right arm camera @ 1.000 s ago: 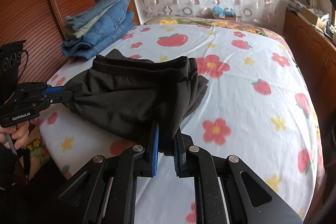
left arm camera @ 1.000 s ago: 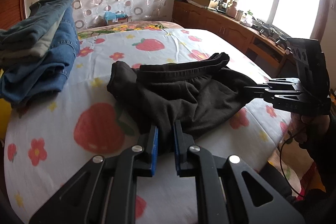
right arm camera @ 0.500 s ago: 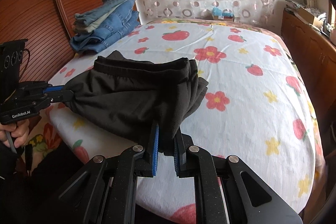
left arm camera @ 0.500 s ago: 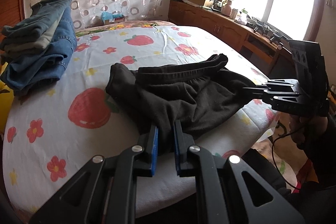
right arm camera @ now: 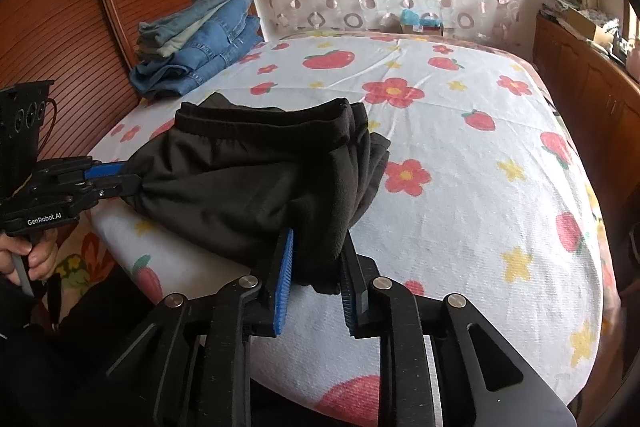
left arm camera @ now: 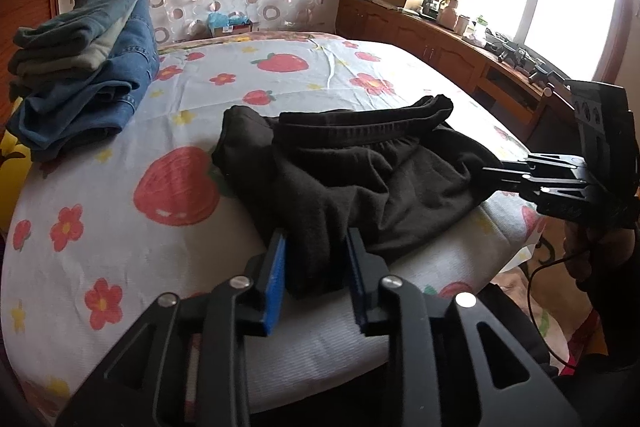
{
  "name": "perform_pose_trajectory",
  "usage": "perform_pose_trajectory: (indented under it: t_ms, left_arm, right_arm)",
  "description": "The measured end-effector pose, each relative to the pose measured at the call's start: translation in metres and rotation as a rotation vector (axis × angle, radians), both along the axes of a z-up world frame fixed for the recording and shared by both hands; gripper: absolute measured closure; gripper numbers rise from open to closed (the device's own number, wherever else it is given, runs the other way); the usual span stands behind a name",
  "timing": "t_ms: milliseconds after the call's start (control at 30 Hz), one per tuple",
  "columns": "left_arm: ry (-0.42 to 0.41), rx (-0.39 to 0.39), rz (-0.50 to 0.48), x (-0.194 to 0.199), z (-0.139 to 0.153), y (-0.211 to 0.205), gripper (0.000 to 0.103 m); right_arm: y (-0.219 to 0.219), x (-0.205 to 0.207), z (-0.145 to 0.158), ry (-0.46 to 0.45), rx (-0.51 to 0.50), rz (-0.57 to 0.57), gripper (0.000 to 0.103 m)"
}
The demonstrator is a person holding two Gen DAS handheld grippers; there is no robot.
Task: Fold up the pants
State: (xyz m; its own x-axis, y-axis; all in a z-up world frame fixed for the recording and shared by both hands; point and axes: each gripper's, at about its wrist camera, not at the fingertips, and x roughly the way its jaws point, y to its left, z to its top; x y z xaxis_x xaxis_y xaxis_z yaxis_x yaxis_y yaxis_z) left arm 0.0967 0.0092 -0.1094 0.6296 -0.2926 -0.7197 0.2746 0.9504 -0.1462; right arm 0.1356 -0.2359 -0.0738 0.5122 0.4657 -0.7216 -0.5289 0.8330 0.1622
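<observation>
The bed [left arm camera: 120, 211], spread with a strawberry-print sheet, is lying beneath both tongs. The black pants [left arm camera: 360, 171] are resting bunched on its near edge, stretching between the tongs. The stack of jeans [left arm camera: 84, 67] is sitting well beyond the left tongs [left arm camera: 316, 267]. Left tongs and right tongs [right arm camera: 316, 259] are opening, fabric hanging between their loosening pads.

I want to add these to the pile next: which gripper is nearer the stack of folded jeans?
Left. The left gripper is at the pants' end toward the jeans; the right gripper is at the far end.
</observation>
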Motion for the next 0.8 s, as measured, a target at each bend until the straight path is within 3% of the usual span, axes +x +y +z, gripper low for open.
perform_pose_trajectory:
  t_ms: [267, 433, 800]
  left_arm:
    - [-0.021, 0.024, 0.001, 0.007, 0.006, 0.002, 0.06]
    - [-0.033, 0.009, -0.015, 0.018, 0.014, 0.003, 0.05]
    - [-0.026, -0.002, -0.024, 0.052, 0.015, 0.002, 0.05]
  right_arm:
    - [-0.004, 0.001, 0.012, -0.039, 0.007, -0.017, 0.069]
    - [0.001, 0.011, 0.017, -0.059, -0.014, -0.015, 0.068]
    - [0.022, 0.05, 0.014, -0.063, -0.096, 0.006, 0.066]
